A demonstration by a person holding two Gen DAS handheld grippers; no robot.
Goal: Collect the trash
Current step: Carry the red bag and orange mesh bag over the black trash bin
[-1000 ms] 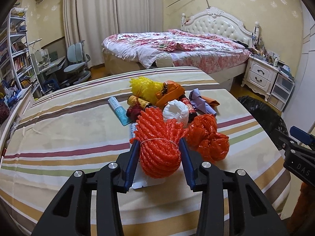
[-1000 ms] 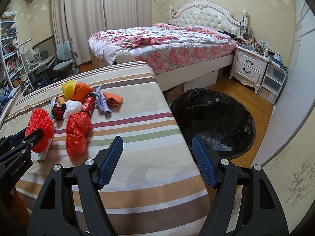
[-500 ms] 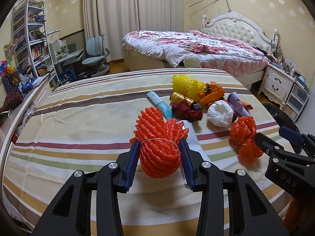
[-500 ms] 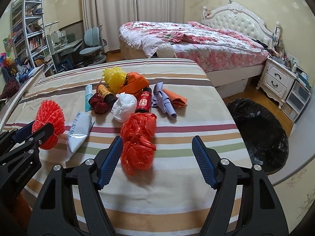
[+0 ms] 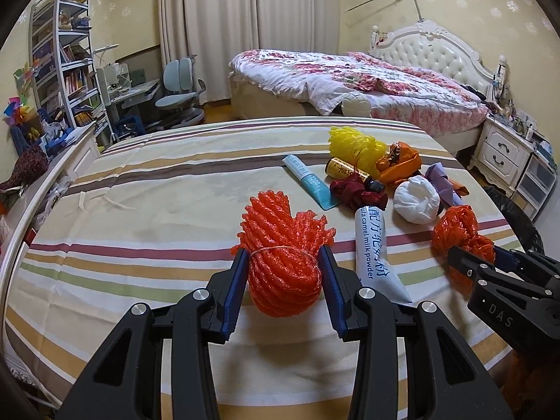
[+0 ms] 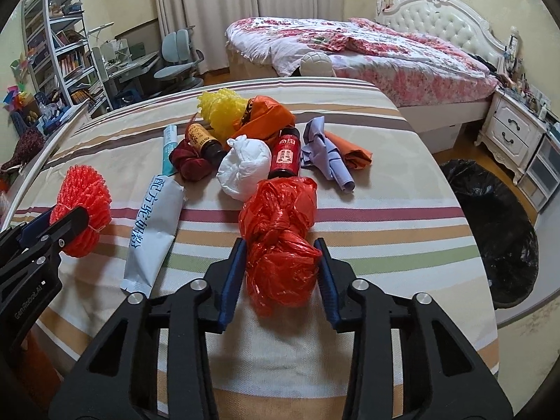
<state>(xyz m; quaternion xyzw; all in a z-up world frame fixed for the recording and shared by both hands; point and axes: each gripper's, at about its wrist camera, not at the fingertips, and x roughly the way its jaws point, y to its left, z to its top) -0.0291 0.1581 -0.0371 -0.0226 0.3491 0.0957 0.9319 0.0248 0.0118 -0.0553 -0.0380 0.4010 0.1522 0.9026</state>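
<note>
Between the left tool [image 5: 284,281] pads, in the left wrist view, sits the orange foam net [image 5: 282,248], pinched and clear of the striped desk [image 5: 147,210]. Its springy mesh could squirm loose if the grip slackens.

Over in the right wrist view, the right tool [image 6: 281,273] has just been closing and now pinches the red plastic bag [image 6: 280,234]. Slick, crumpled film may slip or tear before reaching the black trash bag [image 6: 497,231] on the floor beside the desk.
</note>
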